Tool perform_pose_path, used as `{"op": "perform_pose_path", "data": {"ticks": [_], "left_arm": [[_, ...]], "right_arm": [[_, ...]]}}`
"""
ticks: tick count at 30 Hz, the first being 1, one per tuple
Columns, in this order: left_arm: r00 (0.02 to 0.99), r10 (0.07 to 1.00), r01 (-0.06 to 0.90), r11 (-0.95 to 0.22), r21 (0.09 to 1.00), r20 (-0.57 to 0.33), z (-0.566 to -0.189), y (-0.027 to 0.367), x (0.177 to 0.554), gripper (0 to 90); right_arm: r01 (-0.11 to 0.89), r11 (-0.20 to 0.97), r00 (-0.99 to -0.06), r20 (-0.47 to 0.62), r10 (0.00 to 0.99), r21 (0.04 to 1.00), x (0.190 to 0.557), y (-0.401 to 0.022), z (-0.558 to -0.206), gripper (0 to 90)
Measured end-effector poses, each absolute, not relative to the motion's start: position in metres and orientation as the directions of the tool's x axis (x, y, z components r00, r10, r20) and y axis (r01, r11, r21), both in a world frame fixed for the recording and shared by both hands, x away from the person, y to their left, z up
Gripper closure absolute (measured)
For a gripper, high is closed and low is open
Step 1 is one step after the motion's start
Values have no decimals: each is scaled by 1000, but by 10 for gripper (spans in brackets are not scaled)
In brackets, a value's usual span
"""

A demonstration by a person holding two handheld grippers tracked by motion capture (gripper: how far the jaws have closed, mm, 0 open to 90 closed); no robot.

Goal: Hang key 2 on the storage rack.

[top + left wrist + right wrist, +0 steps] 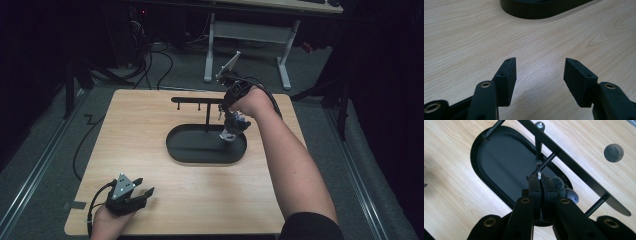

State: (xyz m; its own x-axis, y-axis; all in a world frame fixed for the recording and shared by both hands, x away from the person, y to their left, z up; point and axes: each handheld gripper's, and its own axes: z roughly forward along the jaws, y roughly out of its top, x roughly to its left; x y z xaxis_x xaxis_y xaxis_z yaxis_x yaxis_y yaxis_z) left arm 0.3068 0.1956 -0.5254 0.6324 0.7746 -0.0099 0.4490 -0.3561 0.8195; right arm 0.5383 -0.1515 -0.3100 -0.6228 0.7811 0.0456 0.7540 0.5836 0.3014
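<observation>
A light wooden tabletop stands on a grey carpeted floor in a dim room. Beyond it stands a white-legged desk. Black cables trail across the floor, and the surroundings fall into darkness.

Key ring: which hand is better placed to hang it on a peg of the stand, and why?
Right. The right gripper already pinches the key ring beside the stand; the left gripper rests open on the table, far off.

The bench is pale wood with wavy grain. Under the right hand-held gripper lies a matt black oval tray. The silver key ring between its black jaws carries a grey-blue fuzzy charm. The left hand-held gripper is black with brass-coloured rivets.
</observation>
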Motion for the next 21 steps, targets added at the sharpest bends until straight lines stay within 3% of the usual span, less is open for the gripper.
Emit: {"op": "perform_pose_path", "data": {"ticks": [7, 11, 21], "left_arm": [[633, 774, 448, -357, 820, -9, -525, 195, 307, 442], [634, 773, 448, -357, 820, -10, -525, 196, 307, 443], [643, 766, 445, -375, 813, 1, -527, 192, 308, 443]], "right_arm": [[756, 574, -604, -3, 797, 314, 544, -148, -314, 883], [755, 553, -585, -18, 811, 351, 545, -150, -314, 828], [748, 544, -586, -5, 810, 381, 524, -154, -308, 762]]}}
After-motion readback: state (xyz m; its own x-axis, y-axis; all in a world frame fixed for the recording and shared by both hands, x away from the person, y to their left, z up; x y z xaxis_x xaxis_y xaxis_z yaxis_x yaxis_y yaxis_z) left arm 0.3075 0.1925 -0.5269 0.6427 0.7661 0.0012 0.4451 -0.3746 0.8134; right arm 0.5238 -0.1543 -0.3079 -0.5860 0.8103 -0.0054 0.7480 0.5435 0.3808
